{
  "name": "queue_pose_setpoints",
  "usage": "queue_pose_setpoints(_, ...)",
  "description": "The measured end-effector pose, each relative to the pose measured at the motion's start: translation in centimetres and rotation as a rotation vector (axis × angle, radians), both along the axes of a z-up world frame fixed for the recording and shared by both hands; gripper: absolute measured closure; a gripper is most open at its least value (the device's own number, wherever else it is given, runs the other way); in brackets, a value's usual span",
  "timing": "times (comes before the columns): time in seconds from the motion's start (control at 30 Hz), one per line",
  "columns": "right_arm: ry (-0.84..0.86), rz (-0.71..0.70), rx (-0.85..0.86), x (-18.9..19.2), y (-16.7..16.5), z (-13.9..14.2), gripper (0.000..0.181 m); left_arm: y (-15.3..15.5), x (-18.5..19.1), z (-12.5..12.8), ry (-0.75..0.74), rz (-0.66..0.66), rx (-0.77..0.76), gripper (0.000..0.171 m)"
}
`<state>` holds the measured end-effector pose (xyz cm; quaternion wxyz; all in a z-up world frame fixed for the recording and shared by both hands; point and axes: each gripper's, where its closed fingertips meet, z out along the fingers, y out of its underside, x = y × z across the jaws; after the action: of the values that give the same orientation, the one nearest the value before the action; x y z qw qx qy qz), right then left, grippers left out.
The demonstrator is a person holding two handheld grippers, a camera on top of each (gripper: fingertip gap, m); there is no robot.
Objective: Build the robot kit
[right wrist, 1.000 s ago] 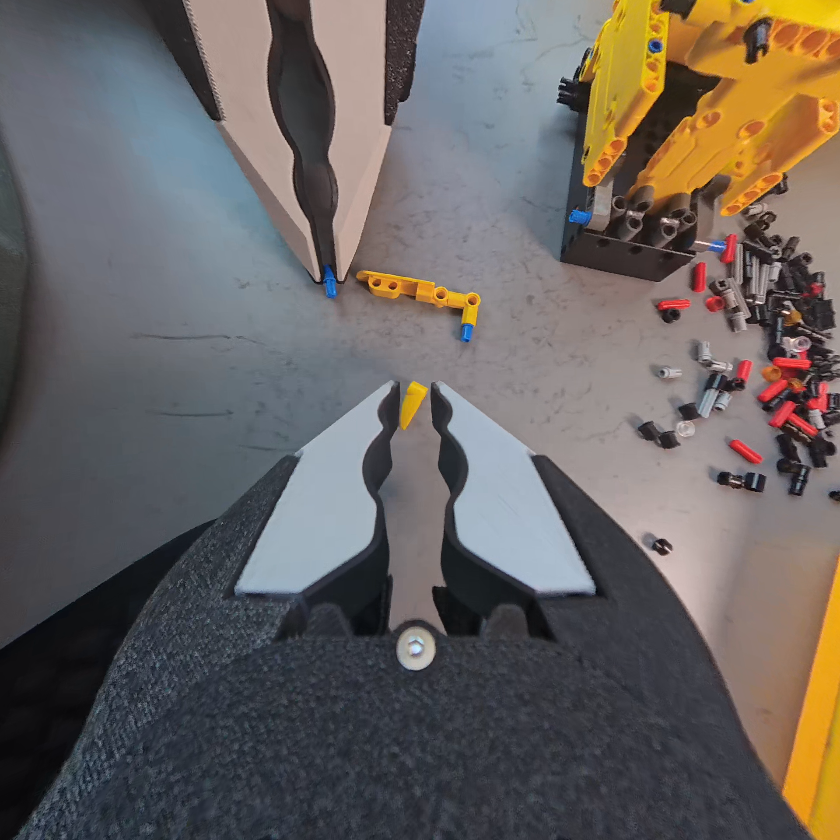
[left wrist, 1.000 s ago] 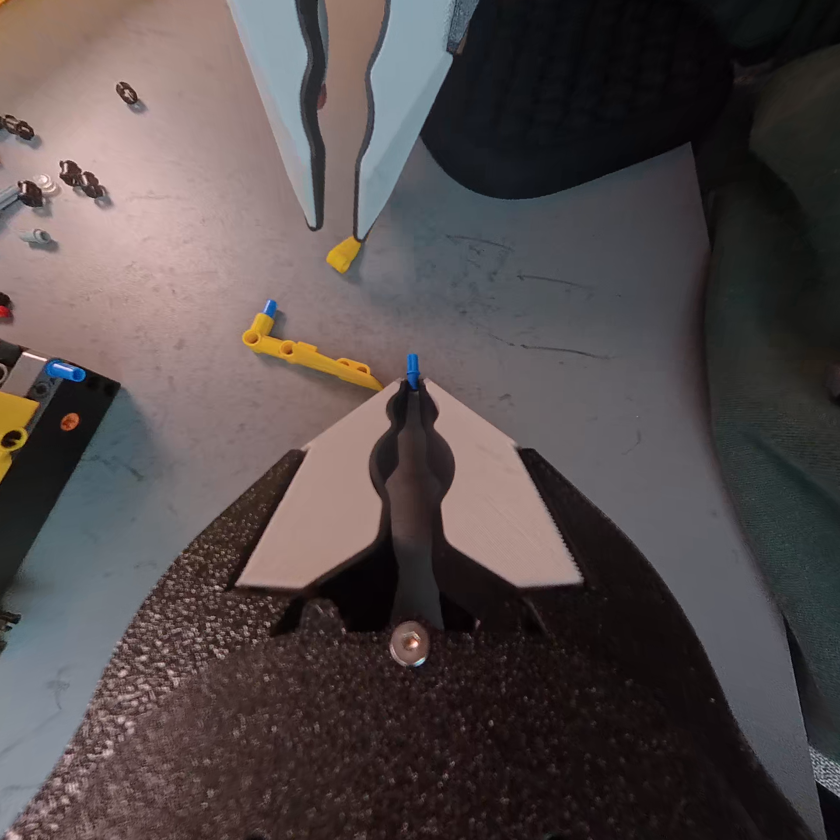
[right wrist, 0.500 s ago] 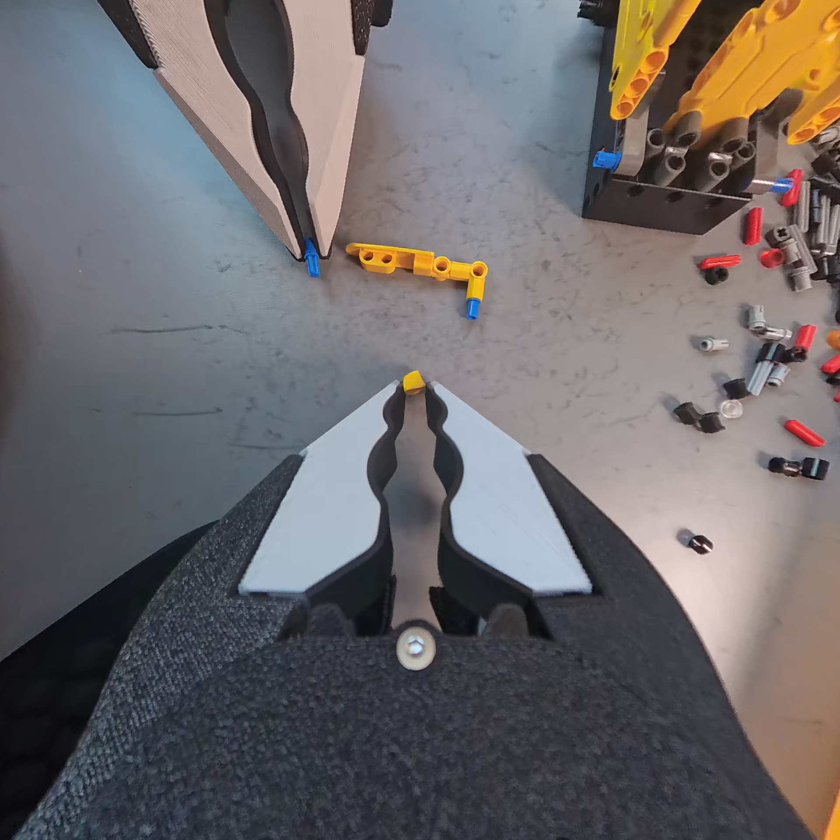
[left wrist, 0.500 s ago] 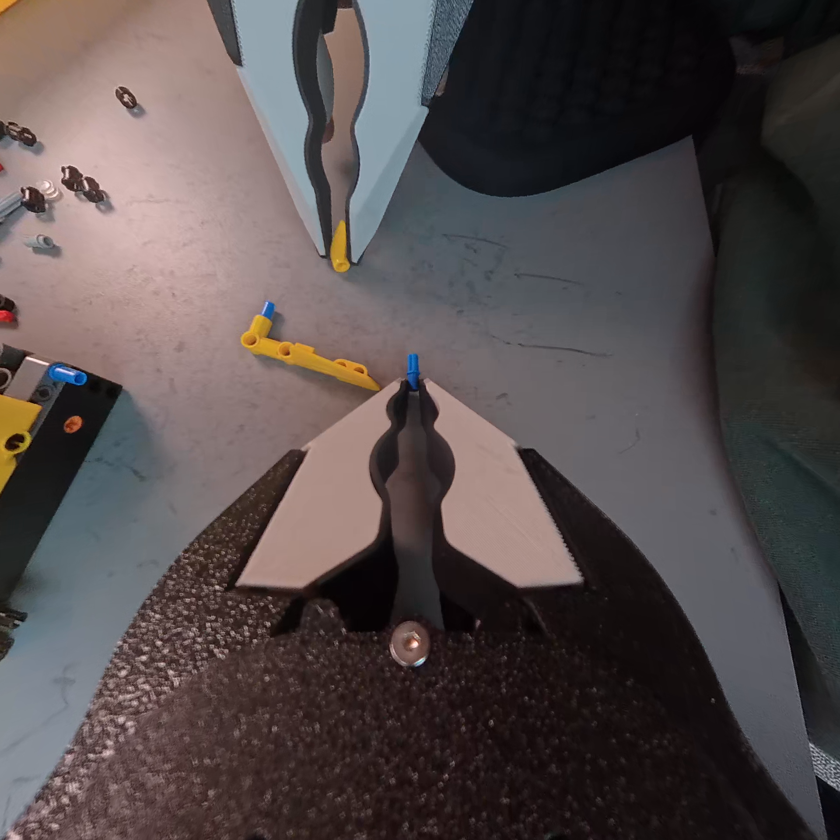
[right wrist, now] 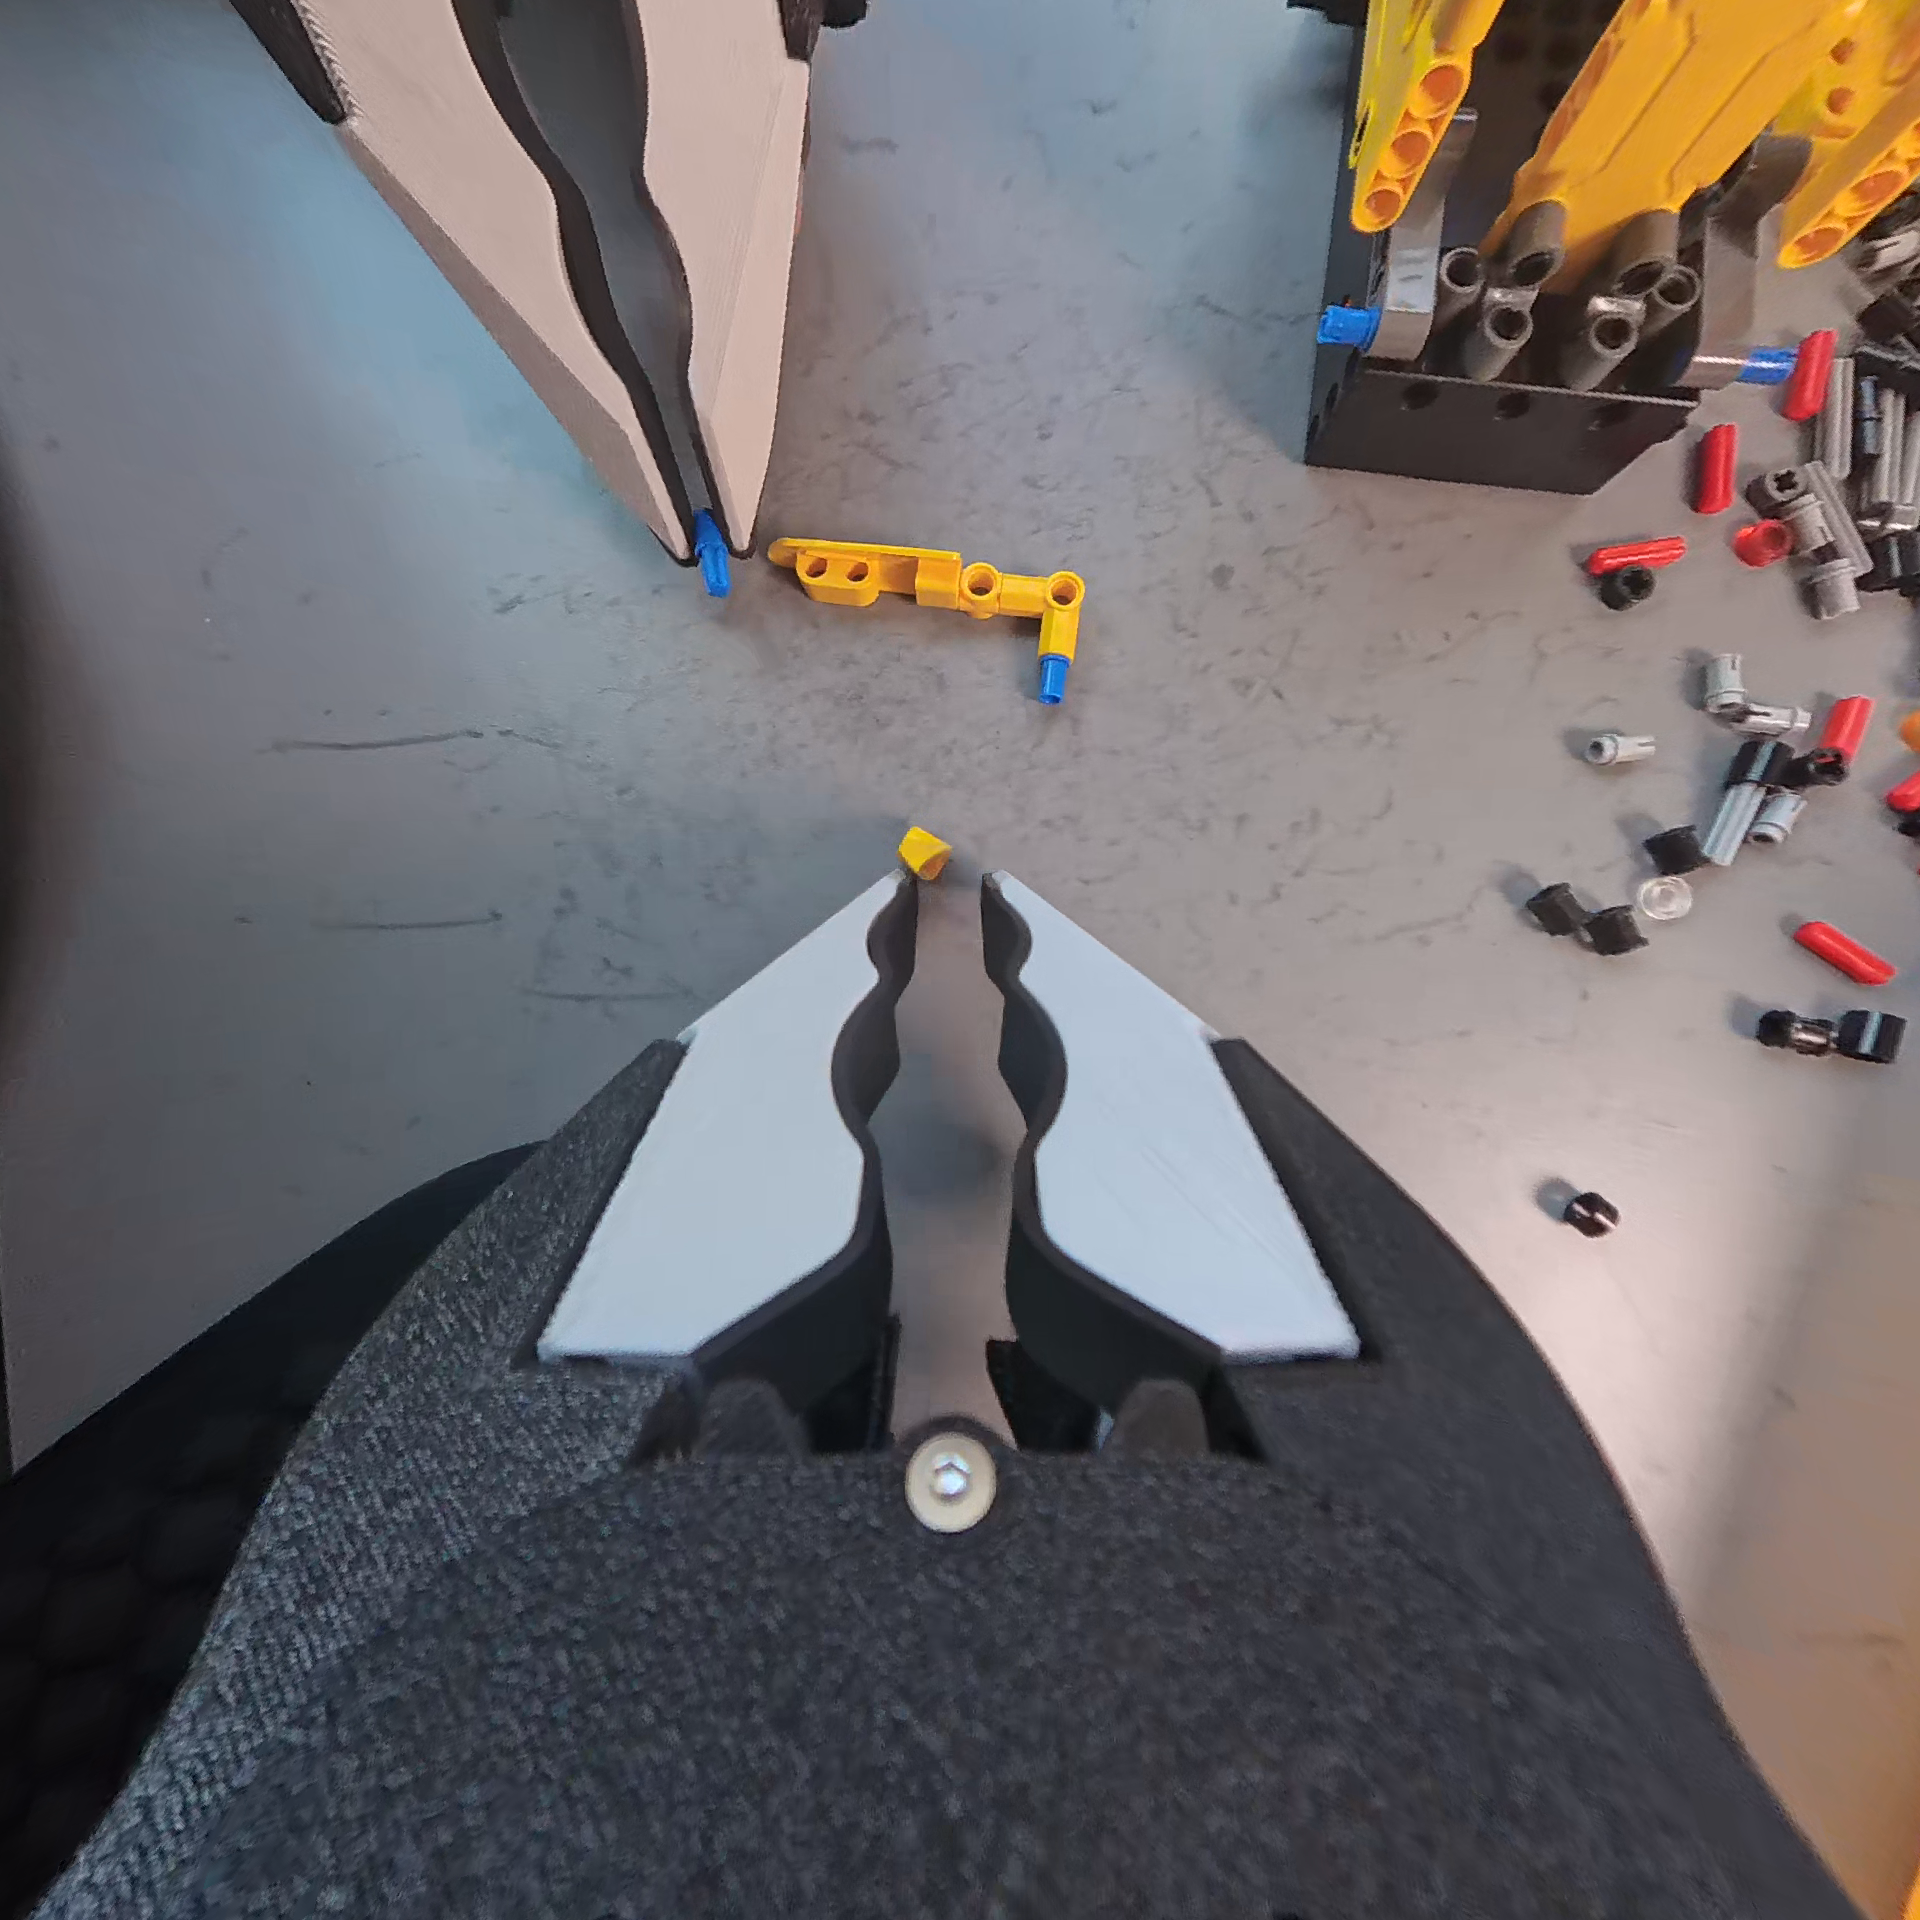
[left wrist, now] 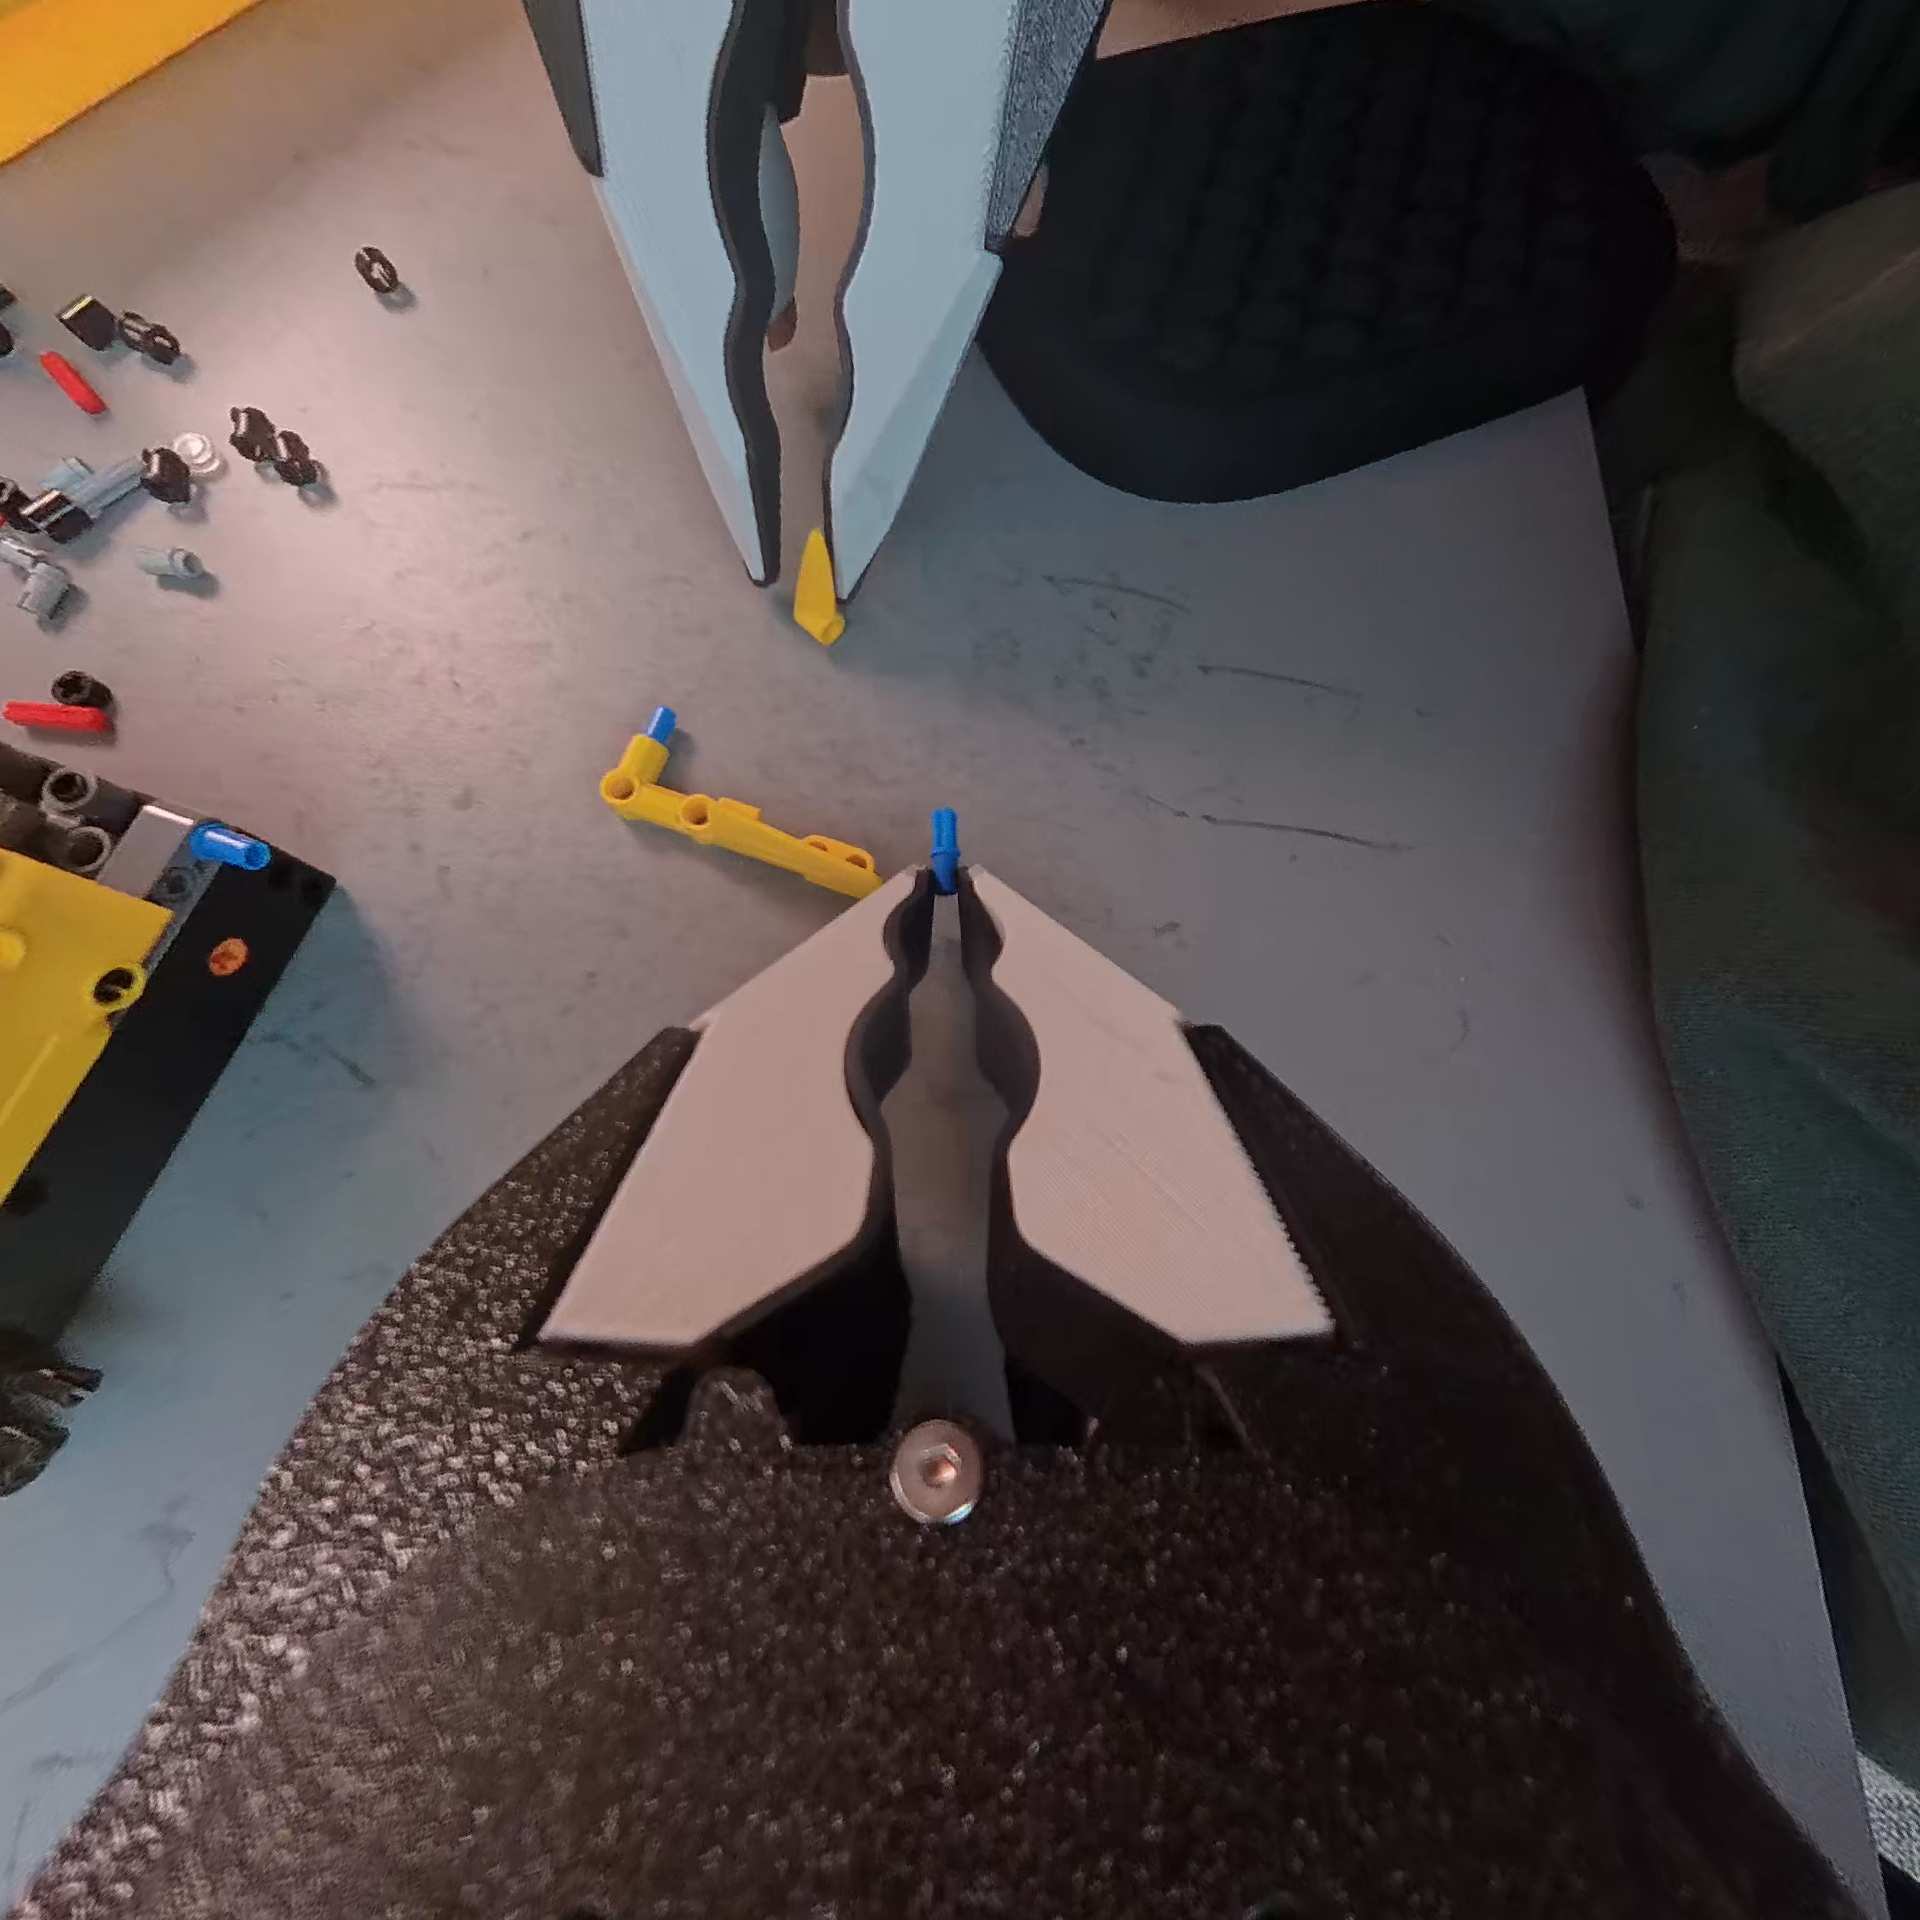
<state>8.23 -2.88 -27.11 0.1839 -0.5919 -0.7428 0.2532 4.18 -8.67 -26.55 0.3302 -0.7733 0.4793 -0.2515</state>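
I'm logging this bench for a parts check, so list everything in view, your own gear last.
Small blue plastic pin: one, blue, clamped at the left gripper's tips.
Small yellow wedge-shaped plastic piece: one, yellow, on the table at the right gripper's tips, against one finger.
L-shaped yellow plastic beam: one, yellow with a blue pin in its short end, flat on the table between the grippers.
Yellow-and-black brick model: one, beside the loose parts.
Loose small connectors: many, red, grey, black, scattered near the model.
Grey table: one, scuffed.
Dark sleeve: one, behind the right gripper.
Left gripper: shut on the pin.
Right gripper: slightly open.
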Motion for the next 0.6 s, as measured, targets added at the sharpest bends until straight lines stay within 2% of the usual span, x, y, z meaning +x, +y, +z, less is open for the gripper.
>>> queue_pose_setpoints(0.2,0.016,-0.026,0.013,0.8,0.5,1.3,0.169,0.2,-0.1,0.2,-0.007,0.013,0.008,0.168)
queue_pose_setpoints(0.4,-0.085,-0.018,0.024,1.9,-0.6,0.2,0.171,0.3,-0.1,0.2,-0.008,0.018,0.008,0.168)
queue_pose_setpoints(0.6,-0.105,-0.005,0.032,2.0,-0.7,0.3,0.172,0.4,-0.2,0.1,-0.004,0.02,0.007,0.168)
